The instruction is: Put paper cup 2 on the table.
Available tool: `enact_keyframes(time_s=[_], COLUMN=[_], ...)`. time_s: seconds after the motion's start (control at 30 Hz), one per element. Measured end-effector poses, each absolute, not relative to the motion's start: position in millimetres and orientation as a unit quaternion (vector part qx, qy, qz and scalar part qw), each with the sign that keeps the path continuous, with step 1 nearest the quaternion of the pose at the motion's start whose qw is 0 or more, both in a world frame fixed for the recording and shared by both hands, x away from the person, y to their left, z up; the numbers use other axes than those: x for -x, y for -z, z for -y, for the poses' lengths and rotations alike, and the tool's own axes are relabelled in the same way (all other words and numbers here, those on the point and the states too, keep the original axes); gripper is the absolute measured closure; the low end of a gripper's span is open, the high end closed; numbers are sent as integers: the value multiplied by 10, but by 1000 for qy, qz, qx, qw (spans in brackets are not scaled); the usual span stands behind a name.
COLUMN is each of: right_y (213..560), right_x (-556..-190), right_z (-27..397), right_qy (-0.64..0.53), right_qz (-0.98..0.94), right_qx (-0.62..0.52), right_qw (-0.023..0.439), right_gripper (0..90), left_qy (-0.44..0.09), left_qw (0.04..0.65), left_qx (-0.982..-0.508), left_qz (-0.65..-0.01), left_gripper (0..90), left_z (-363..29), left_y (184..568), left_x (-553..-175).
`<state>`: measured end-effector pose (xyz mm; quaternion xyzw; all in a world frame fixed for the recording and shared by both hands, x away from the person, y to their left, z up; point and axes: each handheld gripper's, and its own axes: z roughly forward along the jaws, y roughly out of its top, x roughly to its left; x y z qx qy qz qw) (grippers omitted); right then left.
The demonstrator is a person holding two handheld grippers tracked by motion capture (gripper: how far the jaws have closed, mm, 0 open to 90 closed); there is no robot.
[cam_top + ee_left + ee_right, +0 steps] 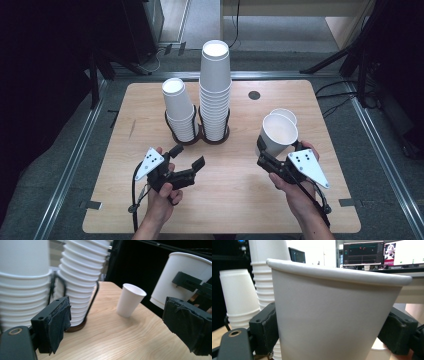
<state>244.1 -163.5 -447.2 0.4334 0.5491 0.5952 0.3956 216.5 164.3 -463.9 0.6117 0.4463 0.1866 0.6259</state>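
Right of the tall cup stack (215, 95), holding one paper cup (277, 134) aloft in the right gripper (266, 150), just above a second cup (286, 114) standing on the table (235, 195).

Beside that same stack, clamping the lifted cup by its side wall between both pads, mouth tilted up and toward the person; likely lowering it toward the table or nesting it into the standing cup behind. Worth keeping the squeeze light so the thin wall is not buckling, levelling the cup before setting it down, and releasing only once the base is resting flat. In front of the stack, waiting with the left gripper (189, 156) spread wide and gripping nothing, well clear of the shorter stack (179, 111) alongside.
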Motion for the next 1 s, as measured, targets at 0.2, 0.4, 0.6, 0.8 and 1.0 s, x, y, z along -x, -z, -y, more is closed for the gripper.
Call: enact_keyframes(time_s=[0.2, 0.4, 0.6, 0.8, 1.0], right_y=[4566, 4696, 4814, 5030, 5212], right_x=[-2471, -2512, -2604, -2664, -2712], right_z=[1668, 1704, 1770, 1777, 1747], right_qy=[-588, -588, -591, -570, -550], right_qz=[-561, -567, -555, -583, -616], right_qx=[-424, -398, -401, -388, -376], right_qw=[400, 417, 426, 430, 420], right_gripper=[155, 154, 156, 155, 155], left_qy=[-211, -224, -232, -242, -257], left_qw=[610, 591, 575, 556, 545], left_qx=[-598, -587, -574, -571, -551], left_qz=[-476, -506, -535, -554, -577], left_gripper=[83, 83, 83, 83, 83], left_z=[-1908, -2139, -2366, -2555, -2746], left_y=[4744, 4889, 5021, 5148, 5215], left_x=[-2096, -2014, -1954, -1874, -1832])
